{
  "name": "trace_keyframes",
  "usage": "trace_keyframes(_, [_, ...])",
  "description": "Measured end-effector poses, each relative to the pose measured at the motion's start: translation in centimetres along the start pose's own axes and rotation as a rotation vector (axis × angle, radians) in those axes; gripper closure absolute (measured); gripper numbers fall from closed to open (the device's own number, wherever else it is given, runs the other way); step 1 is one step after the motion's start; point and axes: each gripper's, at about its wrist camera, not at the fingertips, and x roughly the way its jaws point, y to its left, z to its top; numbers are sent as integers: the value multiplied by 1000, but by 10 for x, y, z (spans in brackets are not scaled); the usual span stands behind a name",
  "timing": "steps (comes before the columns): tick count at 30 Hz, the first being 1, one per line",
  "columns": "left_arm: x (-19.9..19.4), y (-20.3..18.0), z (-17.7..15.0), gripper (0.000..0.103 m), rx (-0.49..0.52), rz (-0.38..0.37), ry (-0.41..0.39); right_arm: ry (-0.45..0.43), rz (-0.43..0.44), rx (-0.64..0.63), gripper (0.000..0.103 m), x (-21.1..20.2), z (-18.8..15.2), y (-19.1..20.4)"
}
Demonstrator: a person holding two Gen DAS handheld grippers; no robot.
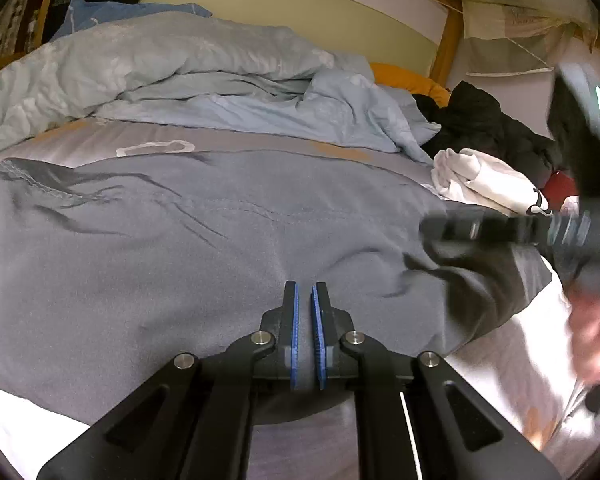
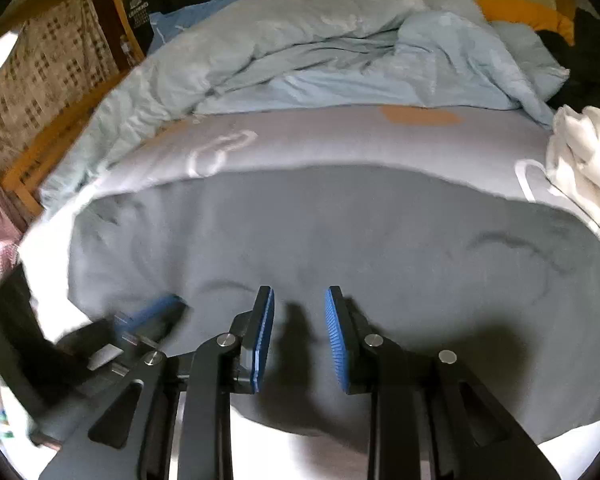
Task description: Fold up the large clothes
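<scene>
A large slate-grey fabric garment (image 1: 204, 248) lies spread across the pale printed bedsheet (image 2: 340, 136), in front of a rumpled light-blue duvet (image 1: 188, 76). The left gripper (image 1: 305, 300) is clamped on a fold of the garment's near edge. The right gripper (image 2: 300, 304) hovers over the cloth with jaws apart, seemingly holding nothing.

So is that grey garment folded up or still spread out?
Spread out. The grey garment lies flat across the bed, with only a few wrinkles. Whether it is doubled over once, I cannot tell.
</scene>
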Motion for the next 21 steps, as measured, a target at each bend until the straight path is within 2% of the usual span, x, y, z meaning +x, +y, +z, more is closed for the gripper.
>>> trace_keyframes(3, [-1,-1,-1,94,2,14,-12,73,21,-33,74,-2,30,16])
trace_keyframes(5, [-1,-7,-4,94,32,47,-29,118,6,-39,74,7,45,23])
trace_keyframes(8, [-1,-9,-6,94,47,63,-34,183,-71,-22,74,35,59,25])
trace_keyframes(11, [1,-3,-5,94,21,42,-14,278,-148,-10,75,87,46,18])
trace_keyframes(14, [0,1,-4,94,5,23,-20,280,-129,1,75,92,48,15])
trace_keyframes(17, [-1,1,-5,94,3,19,-26,316,-43,148,74,85,65,-6])
trace_keyframes(21, [-2,2,-5,94,-5,9,-26,269,-48,81,74,69,86,13])
